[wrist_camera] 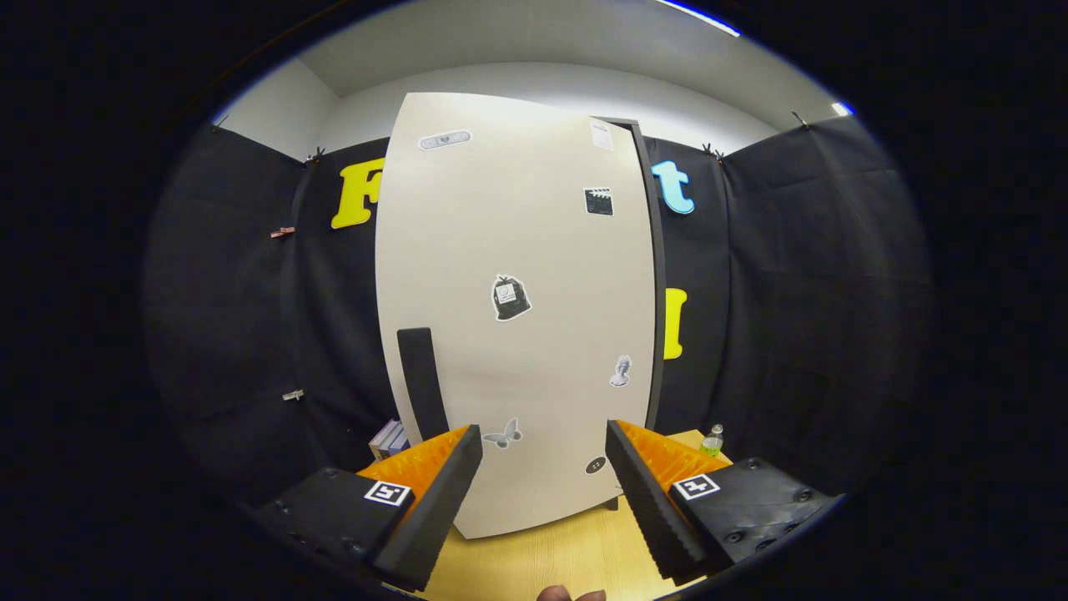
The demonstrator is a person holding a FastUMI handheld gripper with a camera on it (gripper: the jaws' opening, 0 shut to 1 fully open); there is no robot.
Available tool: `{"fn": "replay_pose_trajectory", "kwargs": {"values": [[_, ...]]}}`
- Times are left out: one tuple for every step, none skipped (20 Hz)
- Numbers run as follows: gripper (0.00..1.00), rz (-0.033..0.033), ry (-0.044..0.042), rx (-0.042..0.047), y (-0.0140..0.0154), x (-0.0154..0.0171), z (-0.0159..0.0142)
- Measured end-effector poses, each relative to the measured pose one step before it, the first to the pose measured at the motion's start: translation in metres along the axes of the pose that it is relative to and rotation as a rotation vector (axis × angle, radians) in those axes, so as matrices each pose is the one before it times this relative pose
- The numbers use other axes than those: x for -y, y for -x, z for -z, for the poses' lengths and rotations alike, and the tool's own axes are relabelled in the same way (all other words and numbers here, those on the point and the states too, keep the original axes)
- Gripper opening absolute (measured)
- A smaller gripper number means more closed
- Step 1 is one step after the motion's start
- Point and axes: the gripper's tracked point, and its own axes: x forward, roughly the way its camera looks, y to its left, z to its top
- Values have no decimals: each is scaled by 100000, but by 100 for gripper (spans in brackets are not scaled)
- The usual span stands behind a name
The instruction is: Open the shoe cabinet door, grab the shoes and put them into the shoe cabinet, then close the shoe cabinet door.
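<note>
A tall cream shoe cabinet door (pixel 517 317) with several small stickers stands straight ahead, beyond my fingers. A dark upright handle (pixel 421 382) runs down its lower left side, just above my left finger. The door looks swung slightly off the dark cabinet frame (pixel 655 275) at its right edge. My gripper (pixel 544 455) is open, with nothing between its fingers, and the lower part of the door shows through the gap.
The cabinet stands on a light wooden table (pixel 551 555). A stack of books (pixel 389 438) lies left of the door's foot. A small clear bottle with a green label (pixel 712 440) stands to the right. Fingertips of a hand (pixel 570 594) show below.
</note>
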Motion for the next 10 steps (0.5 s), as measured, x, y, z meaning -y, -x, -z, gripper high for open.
{"fn": "replay_pose_trajectory", "kwargs": {"values": [[98,-115,279,-78,29,-38,63],[98,-140,191,-74,185,-216,124],[98,-55,303,-48,-18,-26,5],[98,-60,271,-7,89,-160,46],[98,-85,102,-174,40,-113,15],[98,-122,-19,197,-37,-105,-8],[98,-105,126,83,-14,-72,-79],[98,-64,87,212,11,-95,-5],[98,51,357,238,17,9,-82],[98,73,309,498,46,-20,-163]]}}
